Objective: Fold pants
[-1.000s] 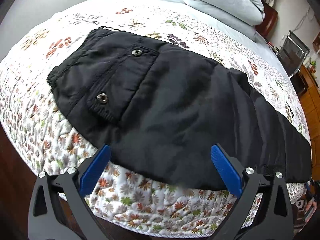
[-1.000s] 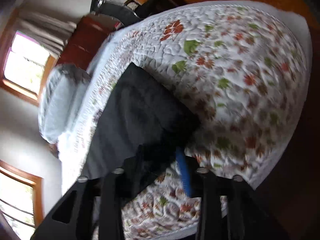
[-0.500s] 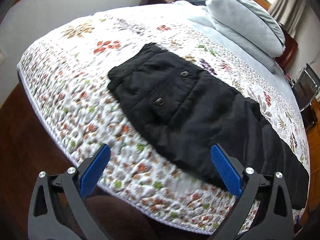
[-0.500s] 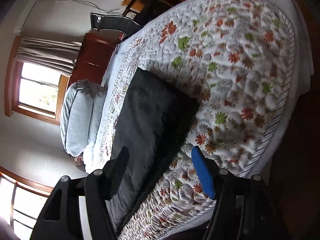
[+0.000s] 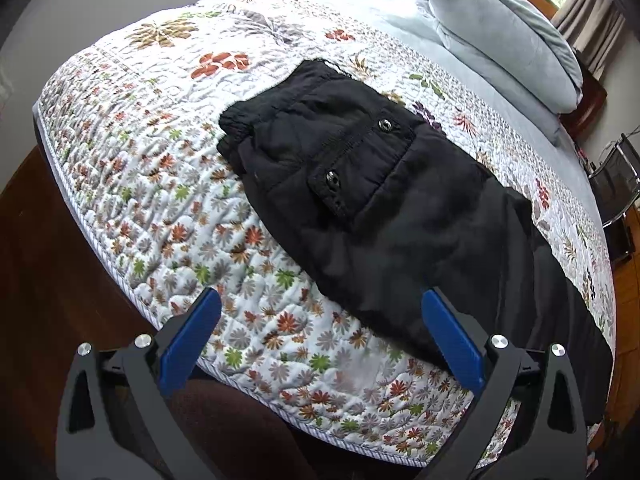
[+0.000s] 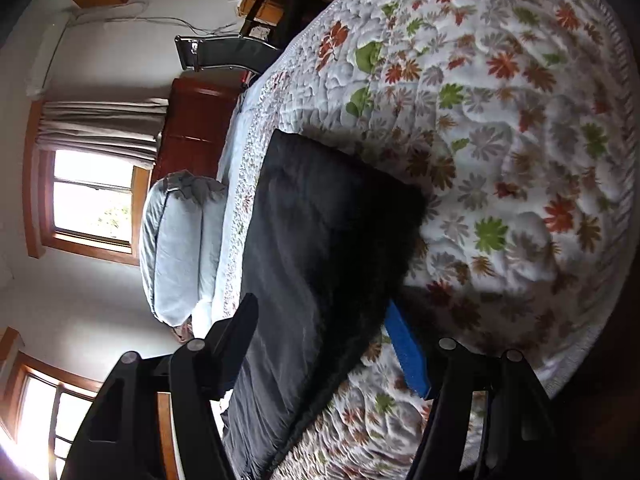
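Black pants point(image 5: 384, 208) lie flat and lengthwise on a floral quilted bed point(image 5: 132, 148), folded leg on leg, back pocket with two snaps up, waistband at the far left. My left gripper point(image 5: 320, 340) is open and empty, hovering above the bed's near edge just short of the pants' near side. In the right wrist view the leg end of the pants point(image 6: 320, 240) lies on the quilt point(image 6: 520, 140). My right gripper point(image 6: 332, 344) is open, its jaws standing on either side of the leg near the hem, not closed on it.
Light blue pillows point(image 5: 508, 36) lie at the head of the bed. A dark wooden headboard point(image 6: 196, 120), a chair point(image 6: 224, 54) and a window point(image 6: 92, 204) stand beyond the bed. Dark wooden floor point(image 5: 48, 280) borders the near bed edge.
My left gripper has pulled back and turned left, away from the pants. My right gripper has let go of the leg end and opened, now straddling the leg.
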{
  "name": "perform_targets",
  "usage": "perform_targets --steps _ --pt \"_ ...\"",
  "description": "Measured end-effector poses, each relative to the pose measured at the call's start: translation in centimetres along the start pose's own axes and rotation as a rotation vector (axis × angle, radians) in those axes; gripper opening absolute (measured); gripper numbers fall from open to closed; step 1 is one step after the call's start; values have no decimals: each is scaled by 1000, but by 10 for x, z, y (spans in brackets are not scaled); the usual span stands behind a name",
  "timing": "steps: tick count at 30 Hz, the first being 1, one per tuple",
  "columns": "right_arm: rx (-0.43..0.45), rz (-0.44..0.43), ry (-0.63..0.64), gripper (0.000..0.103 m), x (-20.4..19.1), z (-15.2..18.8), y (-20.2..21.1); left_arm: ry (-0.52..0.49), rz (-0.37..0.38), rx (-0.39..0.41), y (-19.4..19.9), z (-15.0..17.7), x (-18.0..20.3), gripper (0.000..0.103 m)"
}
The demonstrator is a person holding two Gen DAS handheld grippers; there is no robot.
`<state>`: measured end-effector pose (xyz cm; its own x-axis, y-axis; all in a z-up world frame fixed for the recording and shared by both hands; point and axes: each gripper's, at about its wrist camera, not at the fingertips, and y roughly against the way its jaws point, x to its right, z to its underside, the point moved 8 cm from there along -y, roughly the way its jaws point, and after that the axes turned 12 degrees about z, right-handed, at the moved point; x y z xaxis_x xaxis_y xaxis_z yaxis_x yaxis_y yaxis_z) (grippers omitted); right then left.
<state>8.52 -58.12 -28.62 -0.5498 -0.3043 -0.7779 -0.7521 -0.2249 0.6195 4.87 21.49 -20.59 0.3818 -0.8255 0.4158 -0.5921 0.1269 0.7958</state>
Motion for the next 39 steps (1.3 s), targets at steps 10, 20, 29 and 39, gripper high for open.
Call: perform_targets --steps 10,20,29,39 --pt "28 -17 -12 57 -11 -16 -14 -18 -21 -58 -16 7 1 100" --pt "33 -74 -27 24 3 -27 -19 13 -14 -101 -26 14 -4 100" --pt "81 -101 75 18 -33 -27 0 8 -3 -120 -33 18 -1 100" --pt "131 -105 218 18 -96 -19 23 34 32 -116 -33 22 -9 100"
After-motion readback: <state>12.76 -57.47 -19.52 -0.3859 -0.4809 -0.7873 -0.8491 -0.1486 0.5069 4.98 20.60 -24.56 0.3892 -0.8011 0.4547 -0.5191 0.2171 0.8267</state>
